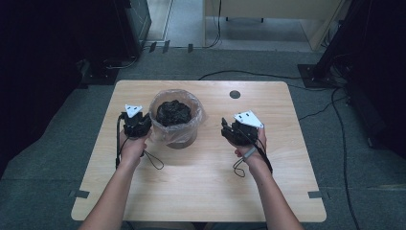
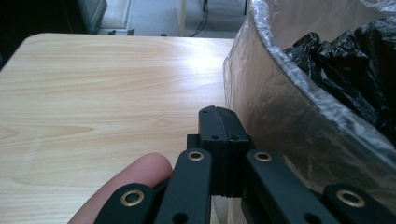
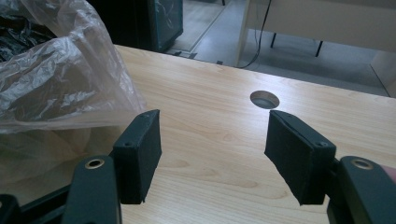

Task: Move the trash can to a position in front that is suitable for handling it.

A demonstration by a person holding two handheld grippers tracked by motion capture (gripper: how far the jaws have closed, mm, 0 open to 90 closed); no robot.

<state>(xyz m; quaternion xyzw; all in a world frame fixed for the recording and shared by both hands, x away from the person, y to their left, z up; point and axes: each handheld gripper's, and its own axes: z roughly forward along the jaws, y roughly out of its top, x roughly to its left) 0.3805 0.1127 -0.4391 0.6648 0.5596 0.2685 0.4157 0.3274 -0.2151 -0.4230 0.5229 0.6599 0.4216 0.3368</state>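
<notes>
Left hand-held gripper [image 2: 218,122] is clenched on nothing, its jaws just beside the bin [image 1: 175,117] on the table [image 1: 201,191]. Right hand-held gripper [image 3: 212,154] stands released, a little apart from the bin's other side. No writing can be read. A clear liner [image 3: 56,88] lines the bin, which holds crumpled black plastic bags [image 1: 173,112].

Upright clear-lined bin [image 1: 178,125], black bag [image 1: 173,112] inside

The clear liner [image 1: 191,125] veils the bin; black bag [image 2: 355,60] cropped
</notes>
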